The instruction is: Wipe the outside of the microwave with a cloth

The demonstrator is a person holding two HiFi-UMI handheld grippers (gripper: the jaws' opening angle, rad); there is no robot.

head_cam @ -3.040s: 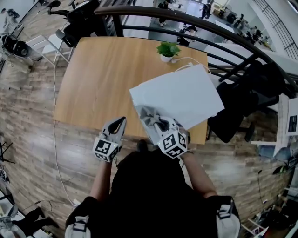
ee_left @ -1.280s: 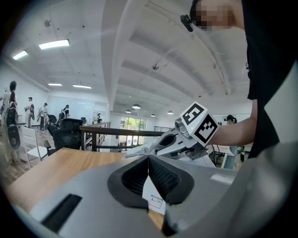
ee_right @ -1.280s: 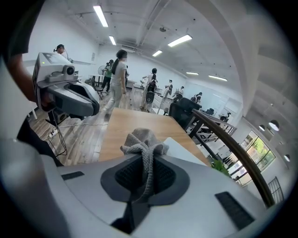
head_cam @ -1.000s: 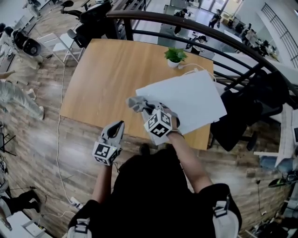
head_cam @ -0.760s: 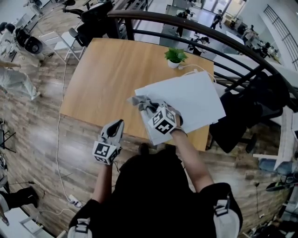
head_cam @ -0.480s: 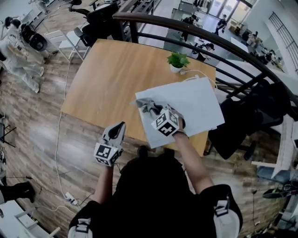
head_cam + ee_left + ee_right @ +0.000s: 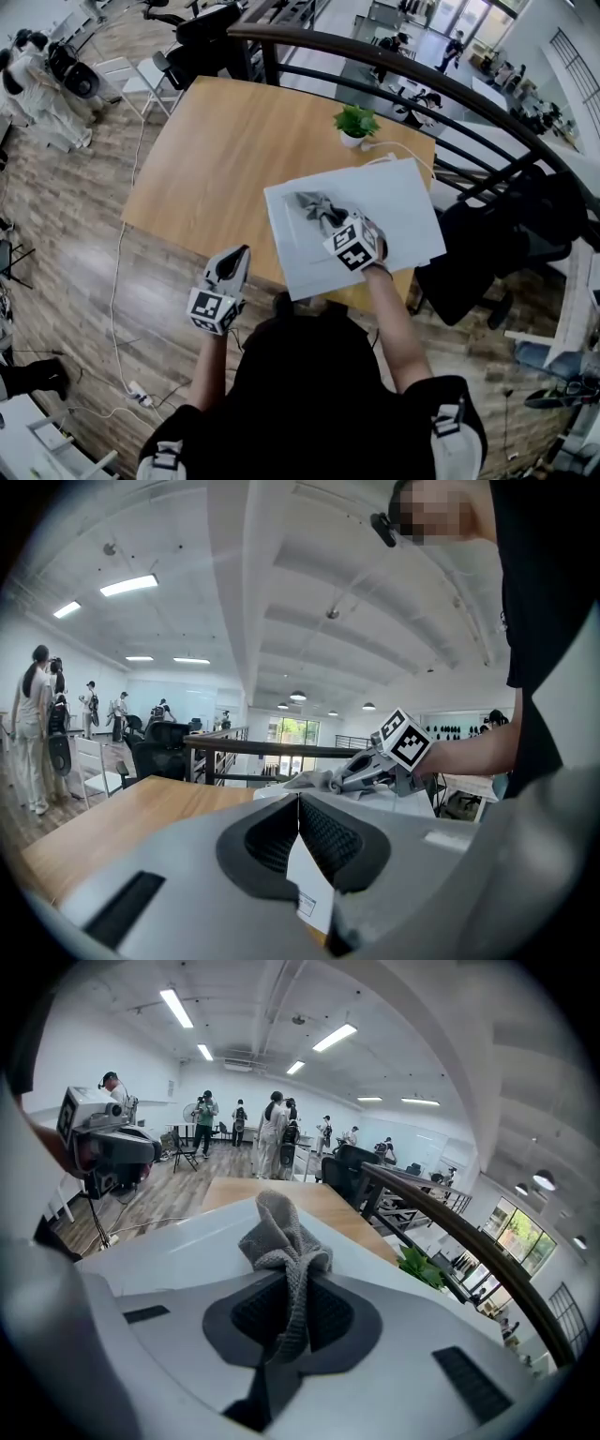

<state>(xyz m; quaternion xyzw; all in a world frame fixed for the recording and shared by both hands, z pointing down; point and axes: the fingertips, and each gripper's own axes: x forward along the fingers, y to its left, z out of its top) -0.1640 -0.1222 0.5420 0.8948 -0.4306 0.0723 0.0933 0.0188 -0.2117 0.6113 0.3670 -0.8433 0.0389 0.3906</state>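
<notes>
R gripper (image 7: 327,223), head view: clamped on the grey cloth (image 7: 312,206), which is pressed flat on the white top of the microwave (image 7: 403,202), near its front-left part. The arm reaches fwd over the box, prob. so the cloth bears down on the panel w/ some weight. The microwave sits at the near-right end of the wooden table (image 7: 216,141), w/ a small potted plant (image 7: 355,122) beyond its far edge. L gripper (image 7: 240,255) hangs off the table's near edge, well apart from the microwave, idle and out of the wiping path.

L gripper view: jaws shut tip to tip, nothing between them. Beyond them, a white side of the microwave shows, and the R gripper works on top.

R gripper view: jaws narrow, pinching a fold of cloth; the rest bunches up ahead of the tips and lies on the white top. Gripping it by a fold prob. leaves a loose pad in front to do the rubbing.

Judgement: top is mid-wipe; sides and door look not yet done.
</notes>
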